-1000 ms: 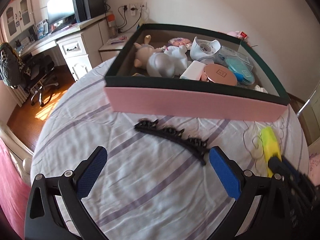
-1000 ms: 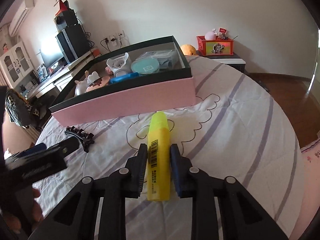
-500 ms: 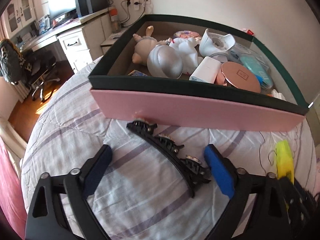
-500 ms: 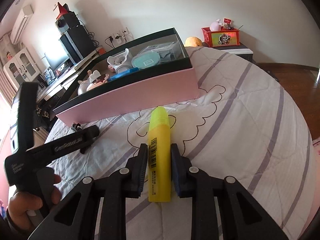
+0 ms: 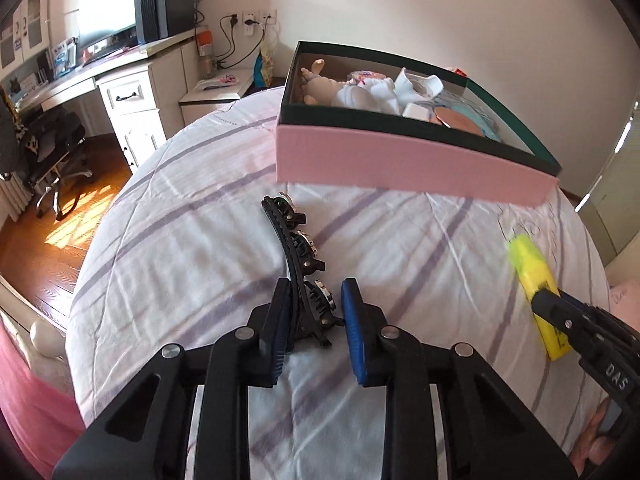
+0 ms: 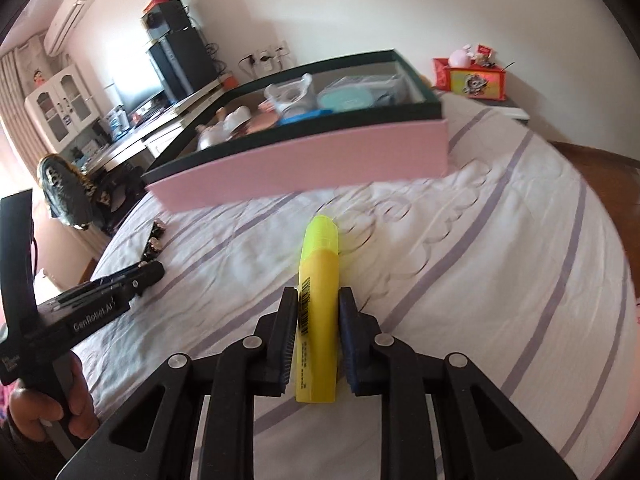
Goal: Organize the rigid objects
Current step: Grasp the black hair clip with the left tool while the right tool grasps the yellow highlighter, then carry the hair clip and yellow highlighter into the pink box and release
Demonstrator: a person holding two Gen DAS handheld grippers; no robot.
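Observation:
A long black hair clip [image 5: 294, 250] lies on the striped bedspread, pointing toward the pink box [image 5: 400, 164]. My left gripper [image 5: 316, 304] has closed around the clip's near end, its left pad touching it. My right gripper [image 6: 318, 312] is shut on a yellow highlighter [image 6: 318, 284], also visible in the left wrist view [image 5: 536, 288]. The pink box with a dark green rim [image 6: 304, 160] holds toys and several small items. The clip's far end shows in the right wrist view [image 6: 154, 240].
The bed [image 5: 200, 248] drops off to a wooden floor on the left, with a desk [image 5: 132, 92] and office chair [image 5: 52, 148] beyond. A red box [image 6: 474, 78] sits on a nightstand at the back right.
My left gripper has moved onto the clip and closed from wide open around its near end. The right gripper still holds the highlighter, slightly raised and shifted.

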